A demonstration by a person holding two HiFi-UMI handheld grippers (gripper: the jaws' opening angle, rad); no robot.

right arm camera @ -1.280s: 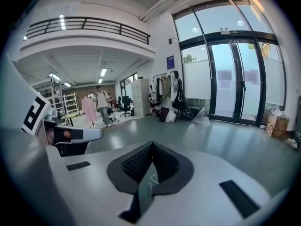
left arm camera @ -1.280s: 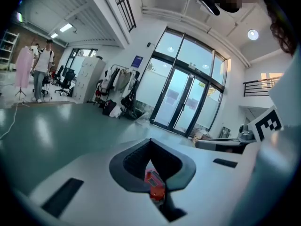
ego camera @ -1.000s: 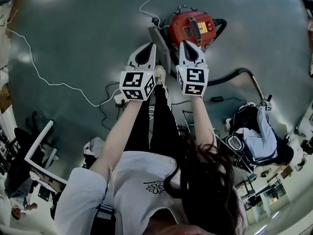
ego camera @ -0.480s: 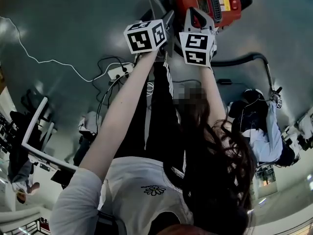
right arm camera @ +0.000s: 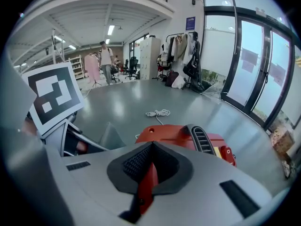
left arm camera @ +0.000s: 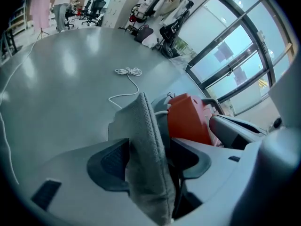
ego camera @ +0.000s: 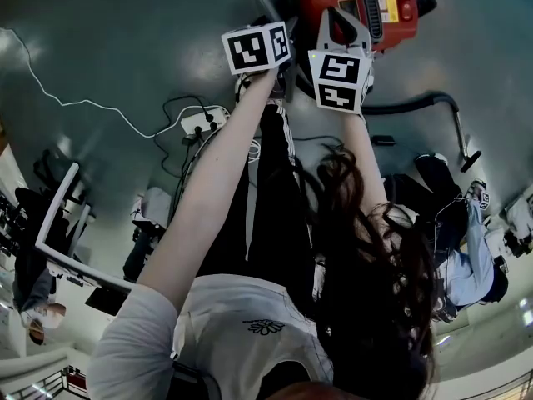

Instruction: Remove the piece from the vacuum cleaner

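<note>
The red vacuum cleaner [ego camera: 385, 2] stands on the grey floor at the top of the head view. A flat grey fabric-covered piece [left arm camera: 143, 126] rises upright beside the vacuum cleaner's red body [left arm camera: 188, 119]. My left gripper [left arm camera: 148, 157] straddles this piece; its jaws stand wide and are closing, with a dark slit still showing at the right pad. Its marker cube [ego camera: 256, 48] hides the jaws from the head view. My right gripper [right arm camera: 149, 161] is shut on a thin red part of the vacuum cleaner [right arm camera: 181, 133], just ahead of its marker cube [ego camera: 337, 80].
A black hose [ego camera: 416, 102] curves away right of the vacuum. A white cord [ego camera: 83, 102] and a power strip [ego camera: 204, 122] lie on the floor to the left. A chair frame [ego camera: 58, 223] is at lower left and bags [ego camera: 454, 198] at right.
A second ago both grippers were short of the vacuum cleaner. They have moved forward to it, the left beside the grey piece, the right onto the red body. Little differs over the last half second.
</note>
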